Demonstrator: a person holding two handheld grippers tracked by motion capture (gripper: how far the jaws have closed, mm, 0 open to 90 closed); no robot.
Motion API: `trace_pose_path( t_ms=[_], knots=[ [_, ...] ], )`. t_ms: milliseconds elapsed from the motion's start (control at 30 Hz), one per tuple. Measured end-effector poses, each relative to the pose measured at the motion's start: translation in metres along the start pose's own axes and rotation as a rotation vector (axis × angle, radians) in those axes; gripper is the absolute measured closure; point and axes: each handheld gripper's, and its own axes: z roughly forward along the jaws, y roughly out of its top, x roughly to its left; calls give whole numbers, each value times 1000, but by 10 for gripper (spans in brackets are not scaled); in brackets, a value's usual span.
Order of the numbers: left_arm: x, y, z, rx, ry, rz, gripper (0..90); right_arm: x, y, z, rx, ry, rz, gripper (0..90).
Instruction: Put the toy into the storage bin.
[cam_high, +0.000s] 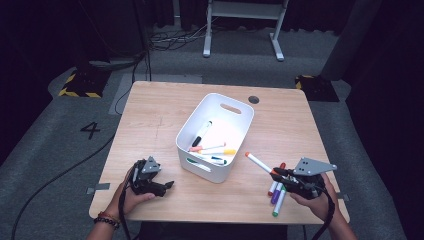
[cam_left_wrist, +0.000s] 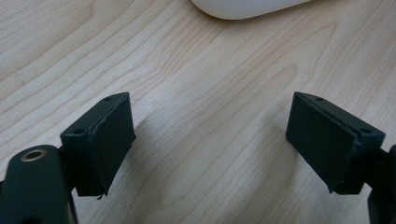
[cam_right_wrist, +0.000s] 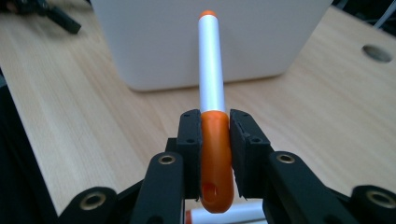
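I am gripping the orange marker (cam_right_wrist: 211, 88) in the right gripper (cam_right_wrist: 215, 135), whose jaws are clamping on the orange cap end while the long white barrel is sticking out ahead of them, pointing toward the white bin (cam_high: 240, 116). My worry is that grip: I am holding the pen by one end only, so the barrel may be pivoting between the pads, and if it droops it could be catching the bin's near wall instead of clearing the rim. If the cap is only pushed on, it could also be working loose and leaving the barrel behind. In the high view the marker (cam_high: 259, 163) is hanging above the table (cam_high: 150, 130), between the bin and the loose markers (cam_high: 276, 192) lying under my right hand, its tip near the bin's right side but not yet over the opening. The bin is already holding several pens, so a careless drop could be bouncing off them. The left gripper (cam_left_wrist: 210, 140) is resting with its jaws wide apart over bare wood, holding nothing, just beside the bin's near left corner.
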Motion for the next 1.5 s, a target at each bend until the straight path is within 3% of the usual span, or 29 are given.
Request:
trace_pose_path(
  t_ms=[133, 400, 700, 1033, 1500],
  knots=[
    [0, 0, 0, 0, 0, 0, 154, -4, 20, -8, -31, -13, -29, 752],
    [0, 0, 0, 0, 0, -1, 154, -7, 63, -5, -71, -2, -92, 752],
    [0, 0, 0, 0, 0, 0, 154, -4, 103, 24, -43, 63, -163, 752],
    [0, 0, 0, 0, 0, -1, 154, 7, 140, 63, 33, 129, -211, 752],
    [0, 0, 0, 0, 0, 0, 153, 23, 164, 111, 184, 193, -254, 752]
  ],
)
